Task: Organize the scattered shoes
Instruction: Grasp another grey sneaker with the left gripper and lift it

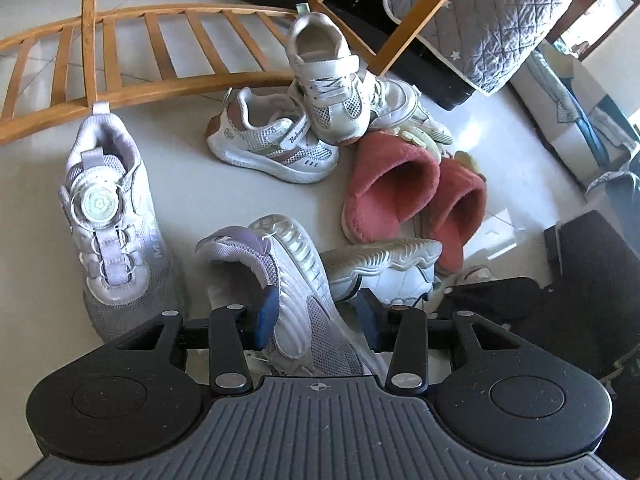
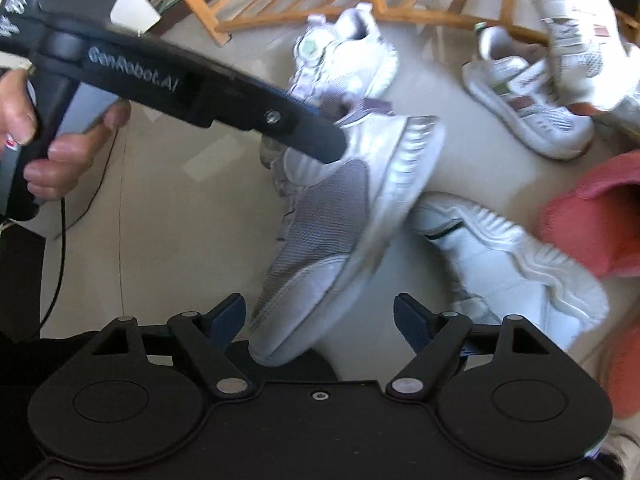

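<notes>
Left gripper (image 1: 316, 314) angled down, fingers clamping lavender sneaker (image 1: 288, 280), tilted; right gripper (image 2: 320, 314) fingers spread, empty.

Black hand-held gripper (image 2: 320, 316), blue pads (image 2: 226, 318), "GenRobot.AI" lettering, seemingly.

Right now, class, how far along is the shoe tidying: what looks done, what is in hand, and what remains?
Done: one lilac mesh sneaker stands upright by the wooden rack. In hand: the left gripper grips its tilted lilac mate; the right gripper is open. Left: white strap sneakers, pink plush slippers and a tipped white trainer lie jumbled.
</notes>
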A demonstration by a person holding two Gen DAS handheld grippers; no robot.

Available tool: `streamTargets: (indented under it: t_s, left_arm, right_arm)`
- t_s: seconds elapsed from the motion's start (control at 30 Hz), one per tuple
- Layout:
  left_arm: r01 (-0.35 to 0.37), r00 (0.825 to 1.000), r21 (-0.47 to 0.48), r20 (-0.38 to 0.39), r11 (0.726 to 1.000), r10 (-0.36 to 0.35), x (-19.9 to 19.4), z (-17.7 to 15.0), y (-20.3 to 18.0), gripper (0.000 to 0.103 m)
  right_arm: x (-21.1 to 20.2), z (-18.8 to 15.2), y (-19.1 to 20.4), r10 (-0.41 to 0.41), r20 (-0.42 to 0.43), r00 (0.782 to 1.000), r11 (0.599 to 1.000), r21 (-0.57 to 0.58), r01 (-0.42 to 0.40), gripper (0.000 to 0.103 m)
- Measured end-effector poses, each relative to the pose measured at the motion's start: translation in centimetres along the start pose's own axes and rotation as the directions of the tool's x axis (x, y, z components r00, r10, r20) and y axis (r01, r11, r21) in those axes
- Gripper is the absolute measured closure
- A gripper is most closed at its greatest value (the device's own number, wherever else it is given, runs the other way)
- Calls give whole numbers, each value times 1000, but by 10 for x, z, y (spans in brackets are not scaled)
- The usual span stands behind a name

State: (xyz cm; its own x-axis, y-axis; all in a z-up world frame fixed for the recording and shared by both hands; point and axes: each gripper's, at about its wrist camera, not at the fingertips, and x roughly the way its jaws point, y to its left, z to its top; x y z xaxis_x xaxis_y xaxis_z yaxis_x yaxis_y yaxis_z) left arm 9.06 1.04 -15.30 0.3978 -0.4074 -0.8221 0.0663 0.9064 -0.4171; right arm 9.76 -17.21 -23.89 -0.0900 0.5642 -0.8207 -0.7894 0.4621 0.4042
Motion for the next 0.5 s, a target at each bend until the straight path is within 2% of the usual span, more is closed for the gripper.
streamTargets:
  t_s: [0.1, 0.27, 0.4, 0.5]
  left_arm:
    - [6, 1000, -10, 3, 1000, -6, 0, 1, 4, 57]
    - [9, 1000, -46, 8, 999, -9, 8, 5, 9, 57]
    - [10, 1000, -34, 7, 999, -10, 9, 5, 8, 57]
    - [19, 1000, -67, 13, 998, -18, 9, 3, 12, 57]
  right_arm:
    - [9, 0, -5, 11, -25, 1000, 999, 41, -10, 19]
    - [8, -6, -19, 53, -19, 998, 994, 96, -51, 19]
    - [-10, -11, -30, 50, 17, 999, 994, 98, -51, 19]
    - [-34, -9, -40, -65, 81, 995, 998, 32, 62, 19]
